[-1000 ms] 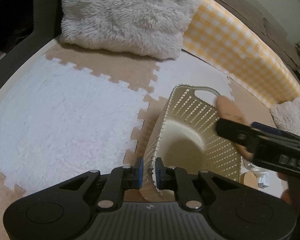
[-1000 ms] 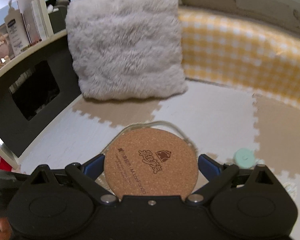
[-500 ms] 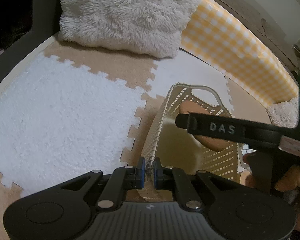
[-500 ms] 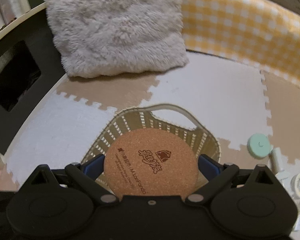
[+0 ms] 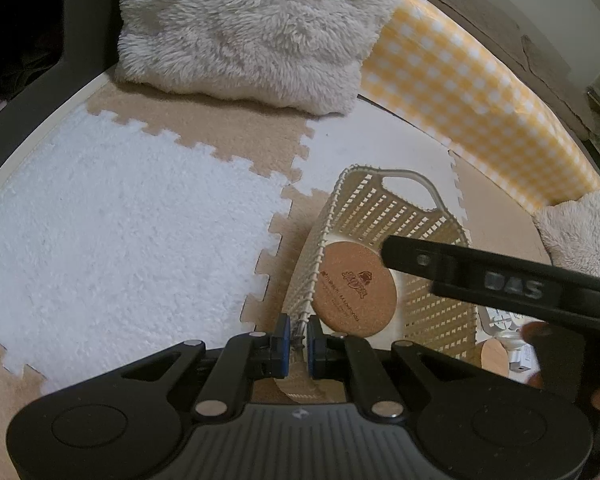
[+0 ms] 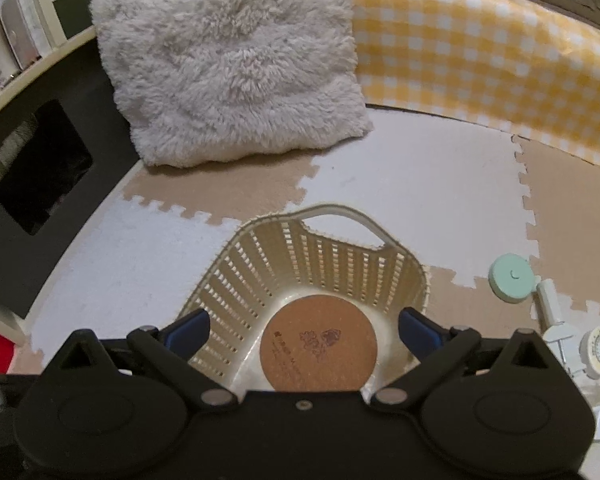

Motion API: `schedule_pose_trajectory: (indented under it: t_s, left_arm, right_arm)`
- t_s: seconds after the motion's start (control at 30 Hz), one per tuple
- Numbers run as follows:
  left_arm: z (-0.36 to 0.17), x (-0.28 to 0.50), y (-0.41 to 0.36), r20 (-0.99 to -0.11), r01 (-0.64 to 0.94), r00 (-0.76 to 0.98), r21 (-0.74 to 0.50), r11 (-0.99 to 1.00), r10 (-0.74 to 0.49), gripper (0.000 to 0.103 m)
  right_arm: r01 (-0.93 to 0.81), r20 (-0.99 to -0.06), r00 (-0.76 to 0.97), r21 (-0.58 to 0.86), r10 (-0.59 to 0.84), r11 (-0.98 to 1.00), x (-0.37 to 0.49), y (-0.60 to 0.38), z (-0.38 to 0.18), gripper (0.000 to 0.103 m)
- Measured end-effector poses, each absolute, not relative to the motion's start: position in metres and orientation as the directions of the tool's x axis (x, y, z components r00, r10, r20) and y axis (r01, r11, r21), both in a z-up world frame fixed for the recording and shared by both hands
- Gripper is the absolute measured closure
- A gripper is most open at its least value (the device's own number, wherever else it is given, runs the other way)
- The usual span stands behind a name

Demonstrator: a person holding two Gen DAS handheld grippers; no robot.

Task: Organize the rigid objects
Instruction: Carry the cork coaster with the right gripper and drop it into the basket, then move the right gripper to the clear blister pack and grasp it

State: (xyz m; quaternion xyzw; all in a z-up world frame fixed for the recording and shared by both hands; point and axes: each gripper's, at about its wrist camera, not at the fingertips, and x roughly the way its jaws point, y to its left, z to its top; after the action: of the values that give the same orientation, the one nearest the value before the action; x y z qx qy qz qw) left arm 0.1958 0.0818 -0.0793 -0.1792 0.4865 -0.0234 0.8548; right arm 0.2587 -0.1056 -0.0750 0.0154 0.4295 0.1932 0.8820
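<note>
Cork coaster (image 6: 318,343): light, stiff, grippy disc, likely to crumble at the edge if pinched hard, best taken across its rim; it now sits inside the cream basket (image 6: 260,264) at lower centre of the right wrist view, free of my right gripper (image 6: 303,330), whose jaws stand wide with nothing between them. My left gripper (image 5: 298,340) is clamped narrow on the basket's near wall at bottom centre of its view, steadying it. Basket holds only the coaster as far as I see; a mint-green disc (image 6: 511,277) and small white pieces lie on the mat (image 6: 420,168) at lower right.
</note>
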Motion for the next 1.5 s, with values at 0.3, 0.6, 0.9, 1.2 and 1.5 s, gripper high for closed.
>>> schedule_pose_trajectory:
  t_s: [0.3, 0.6, 0.9, 1.2, 1.5]
  left_arm:
    - [-0.079, 0.196, 0.081, -0.824, -0.136, 0.526, -0.326, 0.935, -0.211, 0.095]
    - [-0.079, 0.195, 0.082, -0.824, -0.134, 0.526, -0.324, 0.936, -0.21, 0.095]
    - [-0.079, 0.195, 0.082, -0.826, -0.132, 0.523, -0.322, 0.938, -0.21, 0.096]
    - [-0.078, 0.194, 0.08, -0.831, -0.121, 0.518, -0.308, 0.944, -0.205, 0.096]
    - [-0.077, 0.194, 0.078, -0.833, -0.114, 0.514, -0.301, 0.947, -0.203, 0.096]
  right_arm:
    - [-0.349, -0.696, 0.585, 0.248, 0.417, 0.904, 0.233, -0.132, -0.049, 0.002]
    - [-0.366, -0.634, 0.655, 0.21, 0.411, 0.907, 0.199, -0.164, -0.027, 0.002]
    - [-0.269, -0.566, 0.752, 0.204, 0.338, 0.941, 0.171, -0.212, -0.009, 0.001]
    - [0.038, -0.625, 0.771, 0.237, 0.122, 0.971, 0.167, -0.268, -0.028, 0.0]
    - [0.322, -0.777, 0.629, 0.282, 0.018, 0.904, 0.167, -0.299, -0.085, 0.0]
